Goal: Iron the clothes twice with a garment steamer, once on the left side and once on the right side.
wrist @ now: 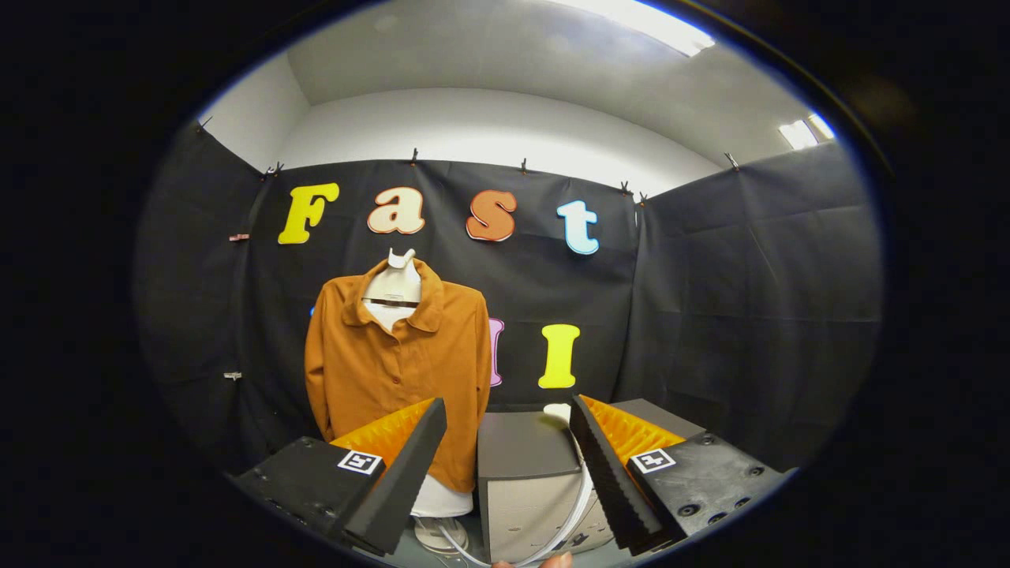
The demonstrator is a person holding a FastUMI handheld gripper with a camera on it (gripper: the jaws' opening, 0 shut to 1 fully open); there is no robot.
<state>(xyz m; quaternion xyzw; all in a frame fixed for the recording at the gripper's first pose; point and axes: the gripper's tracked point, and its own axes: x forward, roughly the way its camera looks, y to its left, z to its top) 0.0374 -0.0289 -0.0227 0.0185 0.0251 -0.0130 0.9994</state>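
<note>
Hovering with fingers spread wide and empty, the gripper (505, 465) faces the upright shirt (398, 371) at eleven o'clock, beyond the steamer box (525, 473).

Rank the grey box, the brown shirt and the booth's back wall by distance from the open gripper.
Gripper jaws are open, holding nothing.
1. Grey box, between and just ahead of the jaws.
2. Brown shirt, beyond, left.
3. Back wall, behind the shirt.

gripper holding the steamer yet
No: the gripper is open with nothing between its fingers, and the brown shirt on its mannequin hangs beyond them.
</note>
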